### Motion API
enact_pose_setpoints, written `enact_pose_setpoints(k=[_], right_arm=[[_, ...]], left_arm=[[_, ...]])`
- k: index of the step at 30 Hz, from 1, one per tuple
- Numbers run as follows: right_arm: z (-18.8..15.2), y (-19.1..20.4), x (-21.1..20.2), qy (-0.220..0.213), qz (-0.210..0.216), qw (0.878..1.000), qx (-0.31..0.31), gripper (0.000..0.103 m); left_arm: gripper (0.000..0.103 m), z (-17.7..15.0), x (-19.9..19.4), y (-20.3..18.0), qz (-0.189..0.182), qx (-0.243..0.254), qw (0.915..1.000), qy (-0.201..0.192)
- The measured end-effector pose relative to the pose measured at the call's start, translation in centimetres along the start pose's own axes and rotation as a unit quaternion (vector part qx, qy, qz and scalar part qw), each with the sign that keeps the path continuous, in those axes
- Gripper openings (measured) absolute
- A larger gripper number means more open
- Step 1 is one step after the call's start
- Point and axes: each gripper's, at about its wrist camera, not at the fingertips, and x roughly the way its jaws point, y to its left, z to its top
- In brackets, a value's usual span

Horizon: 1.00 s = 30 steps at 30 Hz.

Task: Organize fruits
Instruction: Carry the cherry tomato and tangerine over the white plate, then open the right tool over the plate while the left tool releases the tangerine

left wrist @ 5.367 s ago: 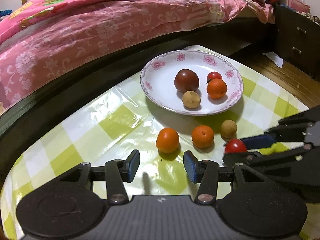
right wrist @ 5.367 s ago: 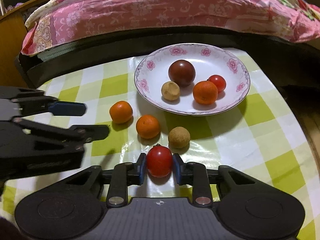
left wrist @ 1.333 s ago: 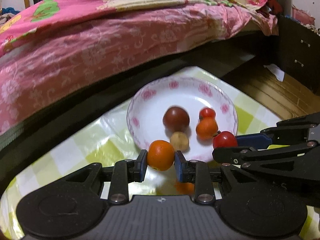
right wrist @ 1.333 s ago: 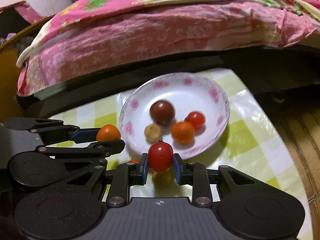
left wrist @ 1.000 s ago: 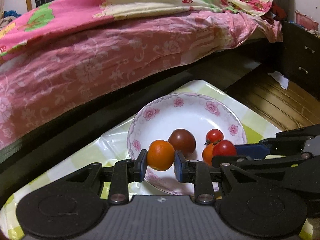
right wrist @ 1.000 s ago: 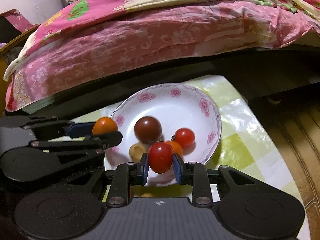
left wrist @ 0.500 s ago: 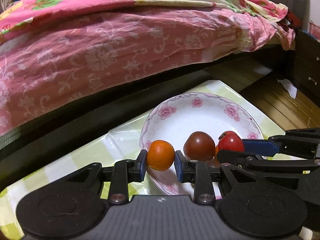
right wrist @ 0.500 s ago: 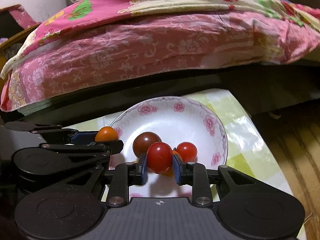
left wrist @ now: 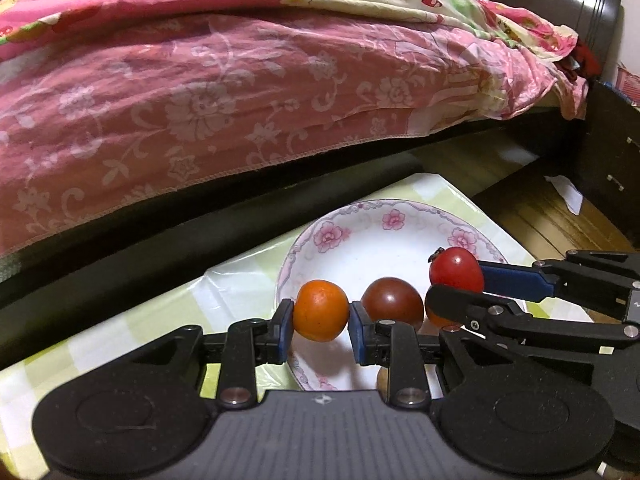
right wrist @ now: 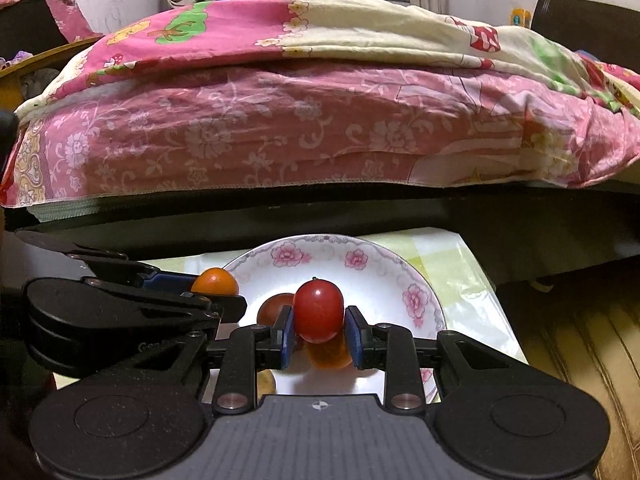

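Note:
My left gripper is shut on an orange tangerine and holds it above the near left rim of the white flowered plate. My right gripper is shut on a red tomato and holds it above the same plate. In the left wrist view the right gripper shows at the right with the tomato. A dark brown tomato lies in the plate, and an orange fruit lies under the red tomato. The tangerine also shows in the right wrist view.
The plate stands on a table with a green and white checked cloth. A bed with a pink flowered cover runs close behind the table. A dark cabinet and wooden floor lie to the right.
Both grippers have moved forward and lower over the plate with their fruits still held. The plate looks nearer and larger in both views.

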Motion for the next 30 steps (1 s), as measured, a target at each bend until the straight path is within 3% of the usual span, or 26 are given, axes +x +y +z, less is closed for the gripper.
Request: enact_pose_setpoints(k=[12, 17, 30], right_arm=[[0.1, -0.6, -0.2, -0.001, 0.02, 1.0, 0.016, 0.028], [0.0, -1.0, -0.2, 0.0, 0.021, 0.999, 0.028, 0.037], [0.5, -1.8, -1.6, -0.012, 0.012, 0.999, 0.047, 0.038]], left_arm=[[0.04, 0.3, 0.0, 0.1, 0.0, -0.007, 1.0, 0.004], [0.043, 0.3, -0.1, 0.2, 0.004, -0.008, 1.0, 0.0], [0.046, 0.5, -2.5, 0.2, 0.012, -0.005, 0.9999, -0.01]])
